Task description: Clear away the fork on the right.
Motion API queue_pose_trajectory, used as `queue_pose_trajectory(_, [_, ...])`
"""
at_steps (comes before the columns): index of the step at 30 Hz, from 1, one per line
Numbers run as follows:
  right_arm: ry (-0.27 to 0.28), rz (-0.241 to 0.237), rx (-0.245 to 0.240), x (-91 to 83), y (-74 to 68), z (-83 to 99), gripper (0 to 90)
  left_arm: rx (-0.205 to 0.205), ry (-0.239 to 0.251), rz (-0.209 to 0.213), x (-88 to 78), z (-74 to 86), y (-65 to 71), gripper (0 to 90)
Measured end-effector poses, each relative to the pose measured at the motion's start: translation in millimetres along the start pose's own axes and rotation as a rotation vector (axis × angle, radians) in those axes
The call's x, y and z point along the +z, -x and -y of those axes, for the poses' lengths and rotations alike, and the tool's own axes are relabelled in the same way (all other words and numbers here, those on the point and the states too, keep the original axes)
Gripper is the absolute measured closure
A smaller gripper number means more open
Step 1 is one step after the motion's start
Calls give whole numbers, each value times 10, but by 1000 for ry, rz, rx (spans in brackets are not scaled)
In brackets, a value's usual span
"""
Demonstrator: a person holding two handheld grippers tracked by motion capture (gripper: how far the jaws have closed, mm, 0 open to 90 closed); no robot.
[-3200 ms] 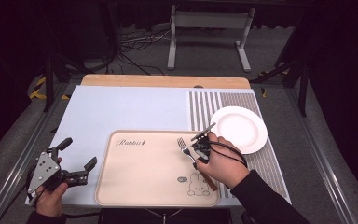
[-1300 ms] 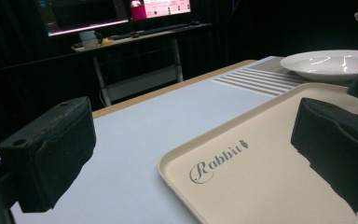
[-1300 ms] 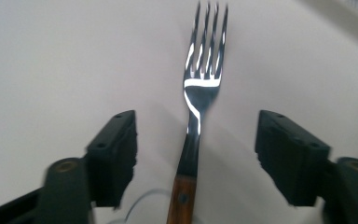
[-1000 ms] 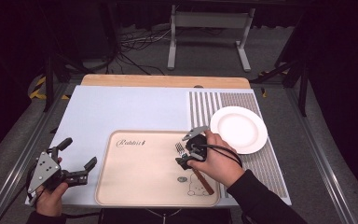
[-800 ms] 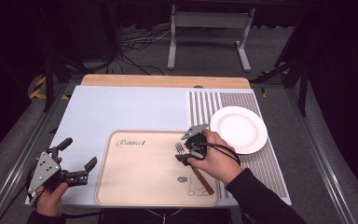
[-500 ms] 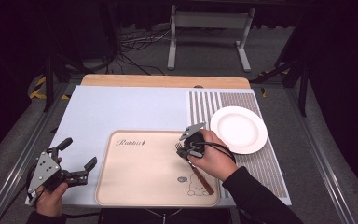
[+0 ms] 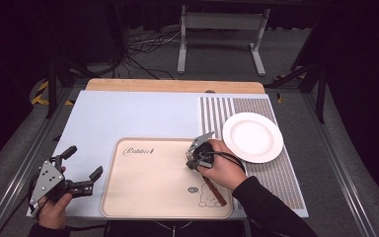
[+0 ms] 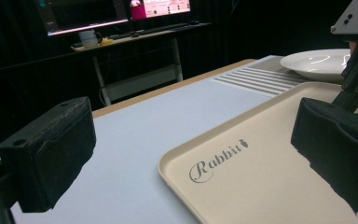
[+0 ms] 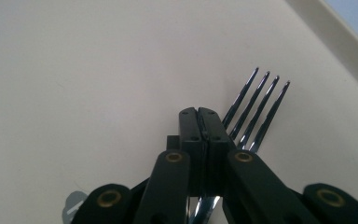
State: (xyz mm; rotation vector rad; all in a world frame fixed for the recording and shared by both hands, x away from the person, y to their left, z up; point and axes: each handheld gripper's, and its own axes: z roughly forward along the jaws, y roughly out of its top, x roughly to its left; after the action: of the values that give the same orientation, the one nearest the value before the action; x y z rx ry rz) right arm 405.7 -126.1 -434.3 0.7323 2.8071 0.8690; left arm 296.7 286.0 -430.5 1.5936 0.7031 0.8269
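Note:
A fork lies on the beige tray (image 7: 143, 197) with its brown handle (image 7: 216, 193) pointing toward the tray's near edge. My right gripper (image 7: 193, 160) is down over the fork's neck. In the right gripper view its jaws (image 9: 199, 112) have just been closing and now stand together, the metal neck running under them and the tines (image 9: 256, 112) fanning out just past the tips. My left gripper (image 7: 84, 161) rests at the table's near left corner, beside the tray, open with nothing between its pads (image 8: 51, 154).
A white plate (image 7: 252, 137) sits on the striped mat (image 7: 271, 173) right of the tray. The tray (image 8: 242, 186) carries a "Rabbit" print. Beyond the table stand a metal stand and cables on the floor.
The right gripper has moved left along the fork, sunk onto the tray and closed its jaws at the fork's neck. The left gripper has stayed put.

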Motion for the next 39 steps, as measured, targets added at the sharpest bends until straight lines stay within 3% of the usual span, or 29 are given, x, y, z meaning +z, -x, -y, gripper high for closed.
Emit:
queue_pose_trajectory(15, [-11, 28, 1, 17, 20, -5, 900, 1, 1, 0, -1, -1, 1, 5])
queue_pose_trajectory(39, [-36, 117, 80, -112, 261, 117, 900, 2, 1, 0, -1, -1, 1, 5])
